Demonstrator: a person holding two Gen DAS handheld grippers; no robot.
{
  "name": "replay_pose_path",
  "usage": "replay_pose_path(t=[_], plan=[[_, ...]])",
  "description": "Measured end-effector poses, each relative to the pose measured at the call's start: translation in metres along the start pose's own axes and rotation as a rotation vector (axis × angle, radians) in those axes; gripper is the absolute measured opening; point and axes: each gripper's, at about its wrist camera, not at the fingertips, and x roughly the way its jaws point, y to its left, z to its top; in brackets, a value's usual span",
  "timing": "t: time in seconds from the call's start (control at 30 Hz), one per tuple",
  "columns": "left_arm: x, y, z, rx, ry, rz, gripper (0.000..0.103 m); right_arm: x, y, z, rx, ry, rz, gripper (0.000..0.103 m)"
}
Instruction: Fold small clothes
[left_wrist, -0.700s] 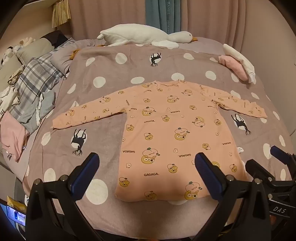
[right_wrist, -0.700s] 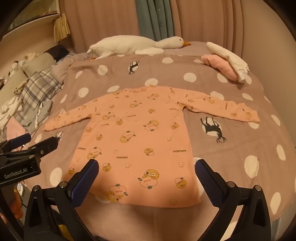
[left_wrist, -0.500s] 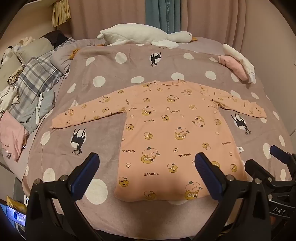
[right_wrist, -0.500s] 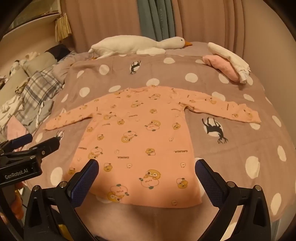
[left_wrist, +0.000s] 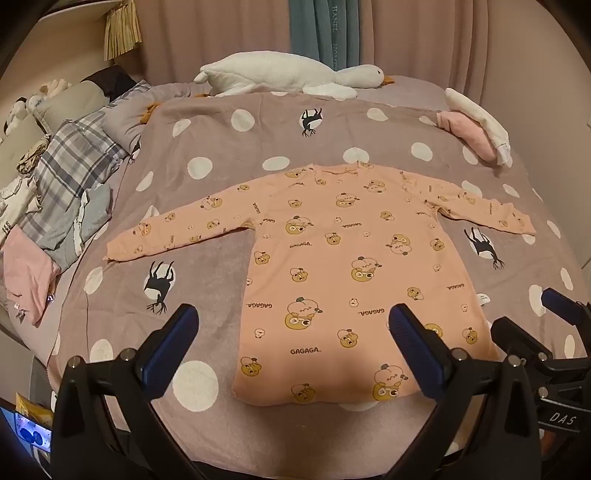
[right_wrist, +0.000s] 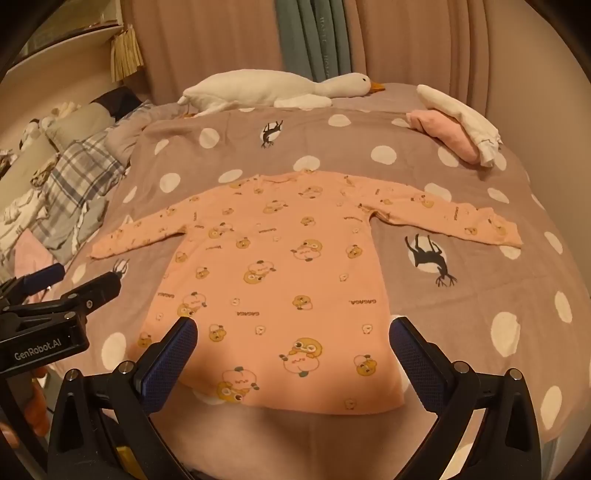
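A small peach long-sleeved shirt (left_wrist: 343, 266) with cartoon prints lies flat on the polka-dot blanket (left_wrist: 207, 273), sleeves spread left and right. It also shows in the right wrist view (right_wrist: 280, 280). My left gripper (left_wrist: 291, 332) is open and empty, hovering above the shirt's lower left hem. My right gripper (right_wrist: 291, 343) is open and empty above the shirt's bottom hem. The right gripper shows at the right edge of the left wrist view (left_wrist: 532, 321). The left gripper shows at the left edge of the right wrist view (right_wrist: 59, 291).
A white plush goose (left_wrist: 284, 74) lies at the bed's far end. Folded pink and white clothes (left_wrist: 476, 129) sit at the far right. A pile of plaid and pink clothes (left_wrist: 55, 199) lies on the left. Curtains hang behind.
Both grippers have shifted very slightly; the shirt lies unchanged. Both stay open.
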Motion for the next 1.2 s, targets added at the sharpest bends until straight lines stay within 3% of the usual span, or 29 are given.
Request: replay_pose_path(t=[1.2], plan=[[0.0017,-0.0054,-0.0041,0.003,0.003,0.000,0.103,0.0020,0.0007,0.0002,0.000,-0.001,0.000,0.103]])
